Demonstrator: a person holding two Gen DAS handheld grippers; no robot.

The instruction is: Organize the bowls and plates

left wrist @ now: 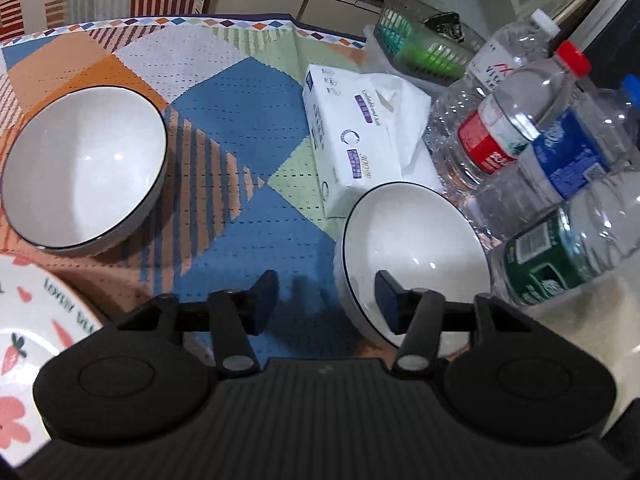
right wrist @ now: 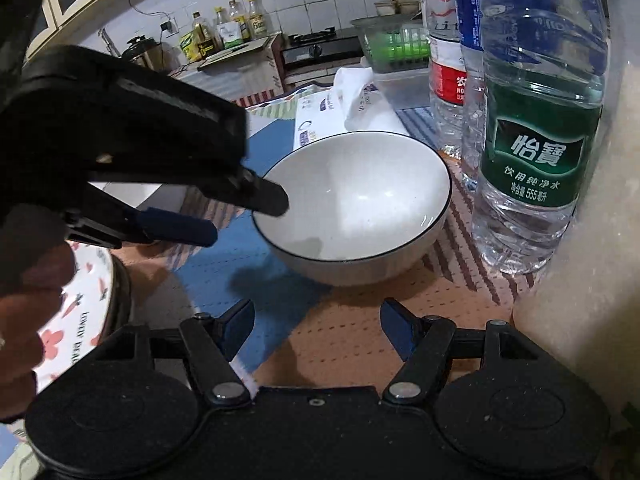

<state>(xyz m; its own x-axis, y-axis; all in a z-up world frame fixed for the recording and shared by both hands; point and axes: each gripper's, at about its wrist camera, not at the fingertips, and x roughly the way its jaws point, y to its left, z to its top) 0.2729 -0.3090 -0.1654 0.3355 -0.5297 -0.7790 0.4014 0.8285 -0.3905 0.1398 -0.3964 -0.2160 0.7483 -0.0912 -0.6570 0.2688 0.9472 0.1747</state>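
A white bowl with a dark rim (left wrist: pixel 416 240) sits at the right of the patterned cloth; it also shows in the right wrist view (right wrist: pixel 356 204). My left gripper (left wrist: pixel 326 300) is open, with its right finger inside this bowl and its left finger outside the rim. It appears in the right wrist view (right wrist: pixel 248 216) straddling the bowl's left rim. A second white bowl (left wrist: pixel 84 168) stands at the left. A flowered plate (left wrist: pixel 28 340) lies at the lower left, also in the right wrist view (right wrist: pixel 76 316). My right gripper (right wrist: pixel 316 328) is open and empty, just short of the bowl.
Several water bottles (left wrist: pixel 532 120) stand right of the bowl, the green-labelled one (right wrist: pixel 536 128) close beside it. A tissue pack (left wrist: pixel 360 132) lies behind the bowl. A green basket (left wrist: pixel 424 48) sits at the back. A pale wall (right wrist: pixel 592 240) rises at the right.
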